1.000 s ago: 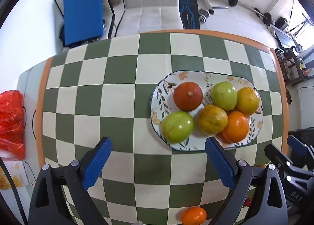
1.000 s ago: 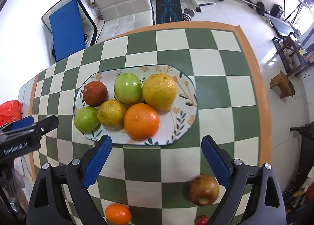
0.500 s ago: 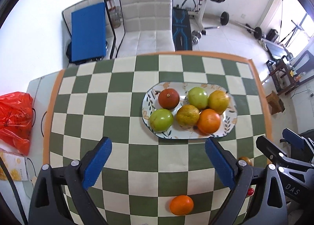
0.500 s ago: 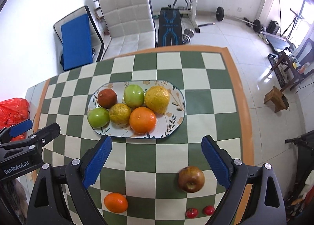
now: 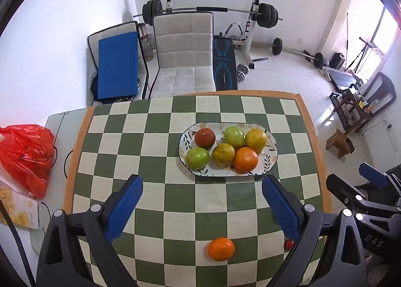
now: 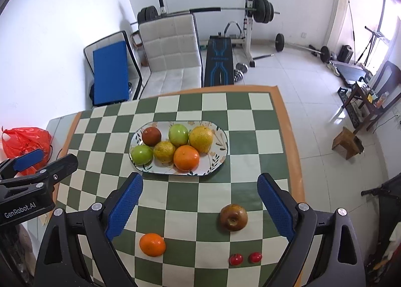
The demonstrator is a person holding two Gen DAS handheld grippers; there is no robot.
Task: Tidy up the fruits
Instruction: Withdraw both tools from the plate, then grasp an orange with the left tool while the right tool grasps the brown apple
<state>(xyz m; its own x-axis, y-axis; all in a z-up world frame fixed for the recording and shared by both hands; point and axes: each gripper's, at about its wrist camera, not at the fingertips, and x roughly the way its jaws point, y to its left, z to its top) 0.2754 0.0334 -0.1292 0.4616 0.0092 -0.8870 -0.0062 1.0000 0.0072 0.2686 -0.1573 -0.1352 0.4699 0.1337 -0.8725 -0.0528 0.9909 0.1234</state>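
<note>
Both grippers had pulled back and up from the table since the earlier frames. Left gripper (image 5: pixel 201 199) and right gripper (image 6: pixel 199 198) hung with jaws spread, empty. Below lay a loose orange (image 6: pixel 152 244), a brown apple (image 6: pixel 233 217) and two small red fruits (image 6: pixel 235 259); beyond, six fruits filled the plate (image 6: pixel 220 155).
</note>
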